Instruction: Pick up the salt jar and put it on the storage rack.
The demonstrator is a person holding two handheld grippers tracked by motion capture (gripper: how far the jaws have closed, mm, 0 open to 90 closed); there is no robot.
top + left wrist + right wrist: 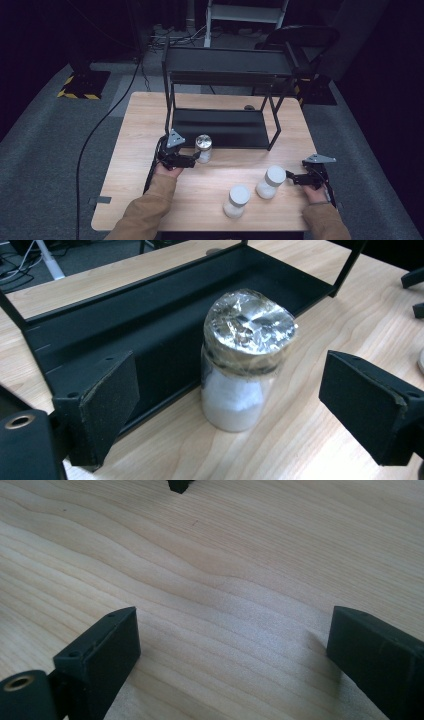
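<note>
A small jar point(203, 148) of white powder with a crinkled foil lid stands upright on the wooden table point(140, 125), just in front of the black rack's lower shelf point(220, 127). My left gripper point(196, 159) reaches it from the left. In the left gripper view the jar point(245, 360) stands between the two pads with a gap on each side, so the left gripper point(235, 390) is open. Near the table's right edge, my right gripper point(291, 177) points at a white-lidded jar point(270, 181). The right gripper point(232, 645) is open over bare wood.
A second white-lidded jar point(238, 200) stands near the front edge, left of the first. The black two-level metal rack point(227, 62) takes up the back half of the table, its legs point(276, 125) beside the shelf. A black cable point(100, 125) trails over the grey floor at left.
</note>
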